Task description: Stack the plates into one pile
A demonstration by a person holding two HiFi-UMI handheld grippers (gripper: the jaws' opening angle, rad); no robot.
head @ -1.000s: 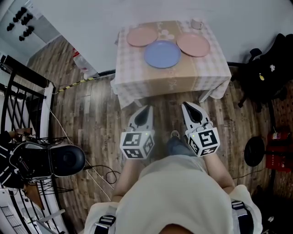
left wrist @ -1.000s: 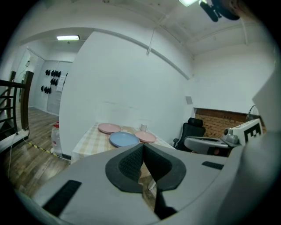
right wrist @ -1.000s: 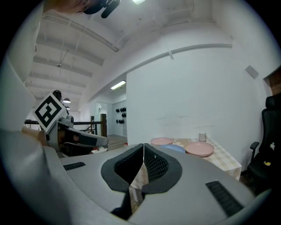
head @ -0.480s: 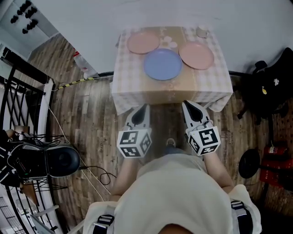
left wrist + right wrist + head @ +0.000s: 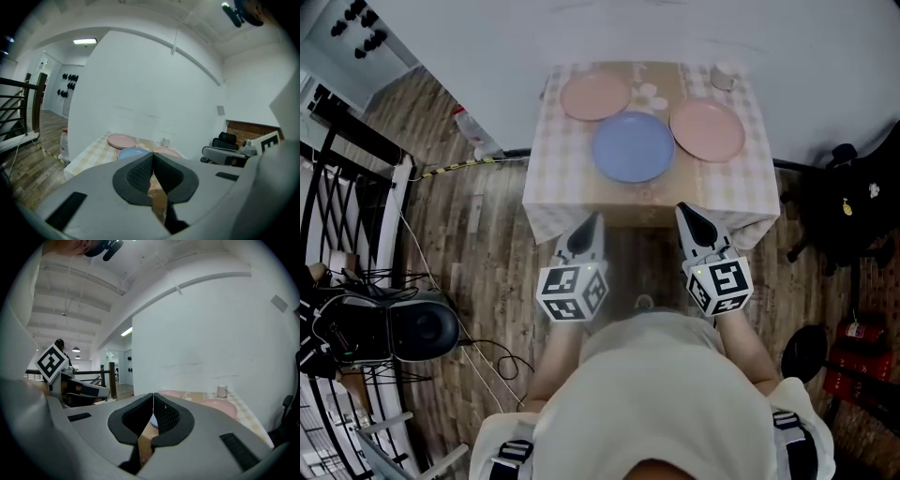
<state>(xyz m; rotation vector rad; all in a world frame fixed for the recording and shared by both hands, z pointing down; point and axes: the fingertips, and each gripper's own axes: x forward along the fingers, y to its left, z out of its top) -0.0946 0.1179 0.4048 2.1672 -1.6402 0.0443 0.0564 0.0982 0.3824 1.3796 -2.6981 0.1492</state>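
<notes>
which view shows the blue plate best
Head view: the blue plate shows whole, from above. The left gripper view gives a sliver above its jaws; the right gripper view, almost nothing.

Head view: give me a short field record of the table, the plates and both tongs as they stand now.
table: covered with a checked cloth
plates: three, all lying singly, none stacked
blue plate: middle, nearest the person
left pink plate: far left of the table
right pink plate: right of the blue plate
cup: far right corner
left tongs: shut, empty, by the table's near edge, touching no plate
right tongs: shut, empty, by the near edge, touching no plate
stacking: not yet begun
</notes>
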